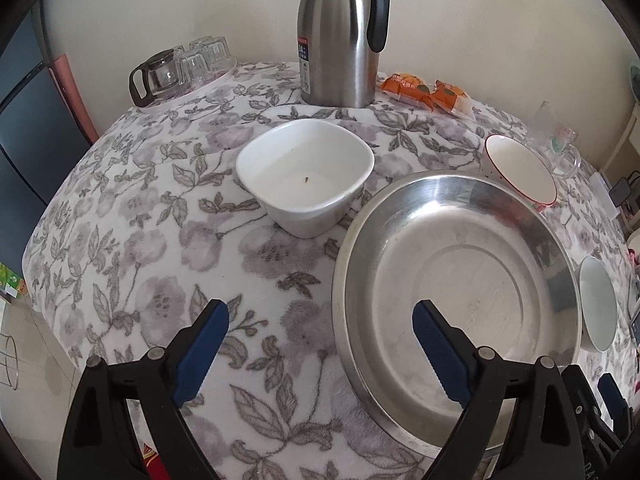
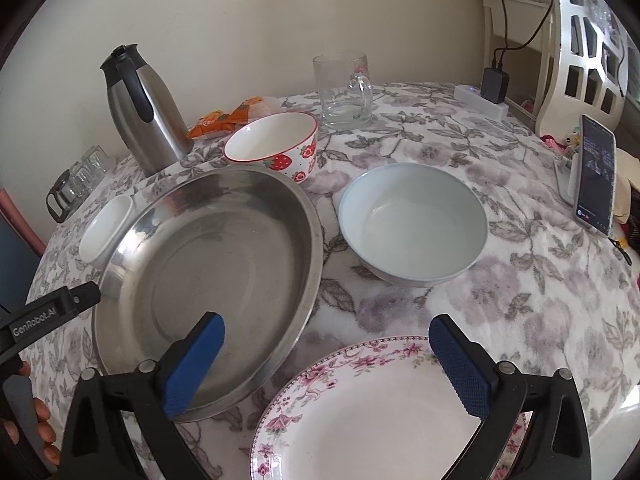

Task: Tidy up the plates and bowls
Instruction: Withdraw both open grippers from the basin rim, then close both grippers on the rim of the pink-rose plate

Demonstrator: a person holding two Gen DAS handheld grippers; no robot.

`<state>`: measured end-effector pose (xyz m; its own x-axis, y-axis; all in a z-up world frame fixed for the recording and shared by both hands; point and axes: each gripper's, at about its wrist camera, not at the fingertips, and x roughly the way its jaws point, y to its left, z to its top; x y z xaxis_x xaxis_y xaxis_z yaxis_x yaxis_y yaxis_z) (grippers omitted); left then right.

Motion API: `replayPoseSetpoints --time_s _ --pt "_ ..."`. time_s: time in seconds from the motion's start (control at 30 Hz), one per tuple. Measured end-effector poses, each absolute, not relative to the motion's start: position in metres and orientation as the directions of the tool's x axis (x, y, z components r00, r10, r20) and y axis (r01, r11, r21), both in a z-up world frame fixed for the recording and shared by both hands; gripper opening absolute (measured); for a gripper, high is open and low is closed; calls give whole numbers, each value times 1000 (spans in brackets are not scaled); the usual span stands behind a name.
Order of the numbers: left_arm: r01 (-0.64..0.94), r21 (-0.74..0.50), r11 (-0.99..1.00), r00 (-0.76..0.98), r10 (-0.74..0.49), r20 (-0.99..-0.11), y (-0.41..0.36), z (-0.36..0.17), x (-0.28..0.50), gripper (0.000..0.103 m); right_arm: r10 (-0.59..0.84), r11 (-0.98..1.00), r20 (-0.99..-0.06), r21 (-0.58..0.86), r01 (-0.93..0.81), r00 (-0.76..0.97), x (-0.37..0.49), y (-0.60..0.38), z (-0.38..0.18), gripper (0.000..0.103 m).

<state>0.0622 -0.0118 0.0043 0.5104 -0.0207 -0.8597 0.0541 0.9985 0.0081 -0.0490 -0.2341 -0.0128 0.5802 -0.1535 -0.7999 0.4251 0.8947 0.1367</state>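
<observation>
Both grippers, left gripper and right gripper, jaws apart, empty; steel basin, floral plate, three bowls unstacked — sorting apparently barely begun.

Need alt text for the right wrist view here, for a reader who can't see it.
The right claw hangs open and empty over a floral-rimmed plate and a steel pan on a flowered tablecloth. Behind sit a pale blue bowl, a strawberry bowl, a thermos and a glass mug.
</observation>
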Motion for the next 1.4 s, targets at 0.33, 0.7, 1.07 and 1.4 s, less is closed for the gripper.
replayPoseSetpoints --time_s 0.33,0.7,1.07,1.4 --pt "77 -80 994 594 -110 -797 -7 26 45 95 -206 872 -785 125 474 585 -66 -239 -4 103" --pt "196 -146 970 683 -242 -689 -28 59 11 95 -316 842 -748 62 536 584 -94 -247 17 103" --pt "282 -62 957 715 -253 -652 -73 73 -36 95 -407 768 -732 50 638 546 -134 -282 26 103" --pt "331 -70 941 611 -270 -744 -98 52 -55 95 -385 714 -767 103 692 513 -162 -317 14 103"
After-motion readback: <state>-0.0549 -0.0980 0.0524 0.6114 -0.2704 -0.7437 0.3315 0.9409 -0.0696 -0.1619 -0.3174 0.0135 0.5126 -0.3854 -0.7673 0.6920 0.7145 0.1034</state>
